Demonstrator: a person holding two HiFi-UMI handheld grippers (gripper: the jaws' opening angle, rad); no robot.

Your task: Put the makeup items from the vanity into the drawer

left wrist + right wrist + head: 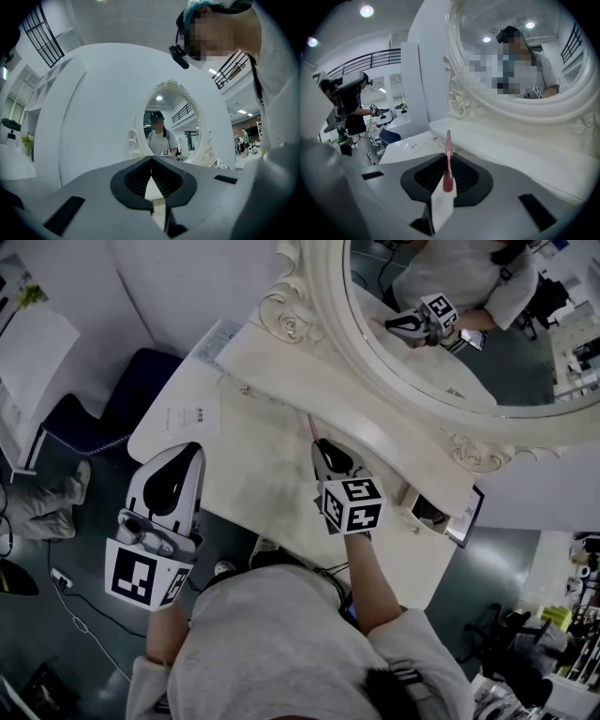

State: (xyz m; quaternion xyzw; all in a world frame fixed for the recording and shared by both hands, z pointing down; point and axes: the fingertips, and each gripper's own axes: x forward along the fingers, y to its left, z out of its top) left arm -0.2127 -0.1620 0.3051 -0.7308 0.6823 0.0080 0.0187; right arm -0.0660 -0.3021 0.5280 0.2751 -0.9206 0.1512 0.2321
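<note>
My right gripper [323, 444] hovers over the middle of the white vanity top [253, 479], shut on a thin pink makeup stick [312, 426]. The stick pokes out forward toward the mirror's base. In the right gripper view the pink stick [448, 140] stands pinched between the dark pads of the right gripper [447, 157]. My left gripper [195, 448] hangs at the vanity's left front edge with its jaws together and nothing in them. The left gripper [151, 165] faces the oval mirror [171, 124]. No drawer shows in any view.
A small clear packet with a paper label [192, 413] lies on the vanity's left end. The ornate oval mirror [441, 352] stands along the back on a raised shelf [501, 145]. A dark tablet-like panel [466, 517] sits at the right end. A dark blue seat [108, 409] stands left of the vanity.
</note>
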